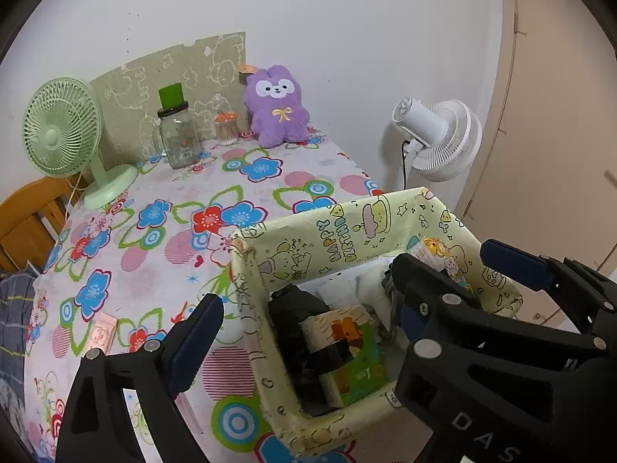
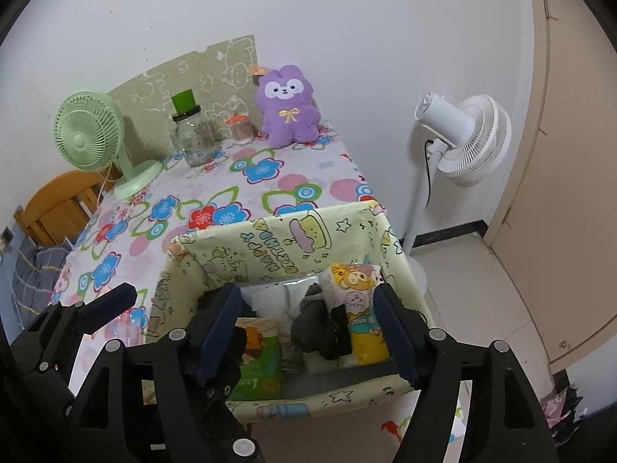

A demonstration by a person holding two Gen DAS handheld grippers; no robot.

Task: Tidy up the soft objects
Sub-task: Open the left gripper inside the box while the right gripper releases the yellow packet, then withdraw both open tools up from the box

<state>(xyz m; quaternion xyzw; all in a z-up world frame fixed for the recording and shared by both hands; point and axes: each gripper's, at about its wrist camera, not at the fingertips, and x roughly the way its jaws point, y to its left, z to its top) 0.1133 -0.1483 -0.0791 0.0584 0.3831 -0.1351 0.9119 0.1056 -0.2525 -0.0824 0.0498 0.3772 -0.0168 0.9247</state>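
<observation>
A paper-lined box (image 2: 293, 239) sits at the near edge of the desk (image 1: 162, 270), which carries a floral cloth. Inside the box lie rolled soft items: a dark bundle (image 2: 316, 328), a yellow cartoon-print roll (image 2: 358, 301), white rolls (image 2: 270, 293) at the back and a green printed pack (image 2: 258, 362).

The right gripper (image 2: 308, 332) hangs over the box, jaws open, pads clear of the dark bundle between them. The left gripper (image 1: 300, 328) stands beside it, jaws spread wide and gripping nothing, with one finger (image 1: 196, 339) outside the box's left wall.

At the far end of the desk a purple plush (image 1: 279, 108) sits upright against the wall, well apart from the box. Near it stand a glass jar (image 1: 179, 135), a small orange-lidded container (image 1: 226, 127) and a green fan (image 1: 63, 131). A white fan (image 2: 462, 139) stands on the floor to the right.
</observation>
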